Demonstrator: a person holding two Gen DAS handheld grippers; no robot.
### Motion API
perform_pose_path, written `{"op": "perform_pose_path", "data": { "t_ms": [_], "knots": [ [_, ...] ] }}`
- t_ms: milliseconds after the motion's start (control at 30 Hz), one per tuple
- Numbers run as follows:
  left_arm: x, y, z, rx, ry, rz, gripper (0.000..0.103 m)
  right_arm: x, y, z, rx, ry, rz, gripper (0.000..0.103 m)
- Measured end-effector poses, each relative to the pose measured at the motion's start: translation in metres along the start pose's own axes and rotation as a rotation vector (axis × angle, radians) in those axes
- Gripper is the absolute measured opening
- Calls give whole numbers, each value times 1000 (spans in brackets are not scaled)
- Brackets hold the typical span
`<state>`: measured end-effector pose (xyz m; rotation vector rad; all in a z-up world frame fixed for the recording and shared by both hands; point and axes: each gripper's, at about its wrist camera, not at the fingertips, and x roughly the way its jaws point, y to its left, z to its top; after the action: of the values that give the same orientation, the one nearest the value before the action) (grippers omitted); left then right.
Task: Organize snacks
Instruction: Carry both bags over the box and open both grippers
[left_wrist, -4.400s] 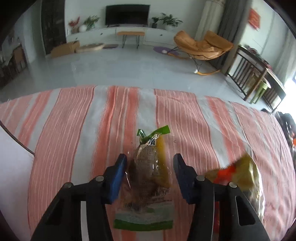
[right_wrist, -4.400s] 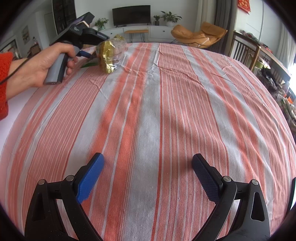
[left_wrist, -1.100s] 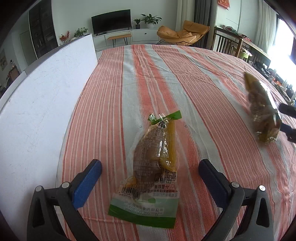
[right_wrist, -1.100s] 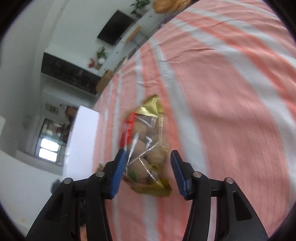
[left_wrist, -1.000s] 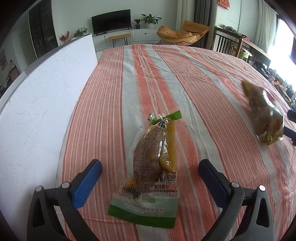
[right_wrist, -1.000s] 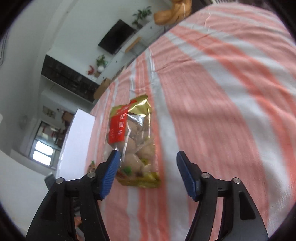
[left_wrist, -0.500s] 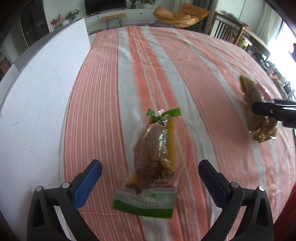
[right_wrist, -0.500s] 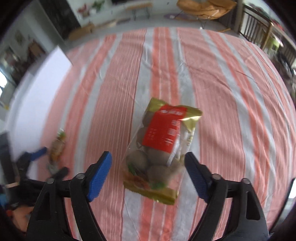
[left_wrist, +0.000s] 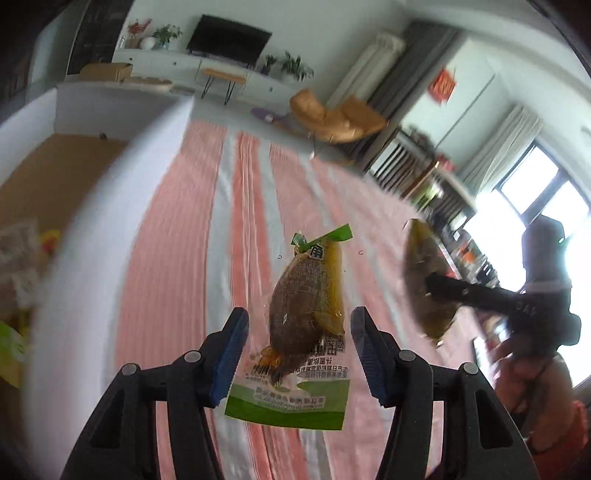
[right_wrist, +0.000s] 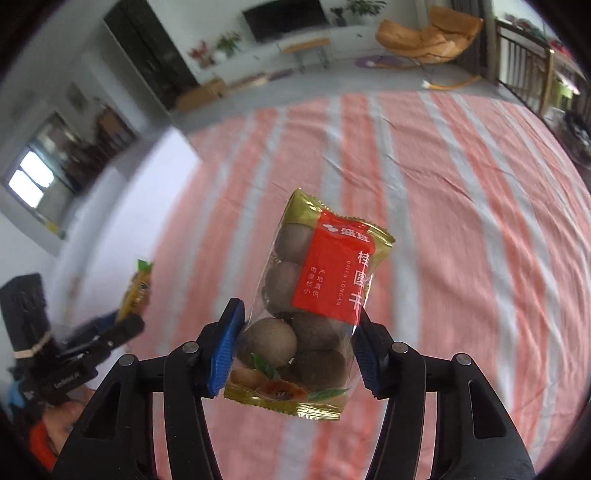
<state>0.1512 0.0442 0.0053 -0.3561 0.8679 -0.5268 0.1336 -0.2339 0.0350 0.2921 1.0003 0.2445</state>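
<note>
My left gripper (left_wrist: 299, 354) is shut on a clear snack packet with green ends (left_wrist: 306, 317) and holds it in the air above the striped tablecloth (left_wrist: 177, 258). My right gripper (right_wrist: 297, 341) is shut on a bag of dried longan with a red label (right_wrist: 317, 295), also lifted off the cloth. The longan bag (left_wrist: 428, 280) and the right gripper show at the right of the left wrist view. The green packet (right_wrist: 138, 288) and the left gripper show at the left of the right wrist view.
A white-walled box (left_wrist: 85, 229) stands along the table's left side, with a brown floor and several snack packets (left_wrist: 22, 258) inside. The striped cloth (right_wrist: 461, 221) stretches wide to the right. A person's hand in an orange sleeve (left_wrist: 532, 373) holds the right gripper.
Both grippers closed on their packets and lifted them off the cloth. The left gripper has swung toward the white box, whose inside now shows.
</note>
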Motion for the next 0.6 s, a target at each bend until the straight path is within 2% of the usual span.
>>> {"op": "perform_pose_path", "data": {
  "t_ms": [67,133,200,233,300,400,467,600],
  "knots": [
    [-40,14,21,10,-59,34,59,-13,39,14,-30,-36,96,59],
    [-69,34,37,23,-96,108,60,-21,91,28,-97,-66,178,59],
    [-99,58,47,45,-128,261,61,-21,152,41,-172,-81,262,59],
    [-111,74,49,47,-138,362,61,-16,182,47,-209,-80,299,59],
    [-126,97,47,49,-142,451,63,0,237,58,-274,-86,323,59],
    [-133,125,39,40,-123,523,79,36,305,68,-372,-90,314,63],
    [-134,142,34,29,-111,545,86,65,335,69,-420,-71,308,73],
    [-138,159,17,7,-95,530,98,105,352,54,-435,10,261,76]
  ]
}}
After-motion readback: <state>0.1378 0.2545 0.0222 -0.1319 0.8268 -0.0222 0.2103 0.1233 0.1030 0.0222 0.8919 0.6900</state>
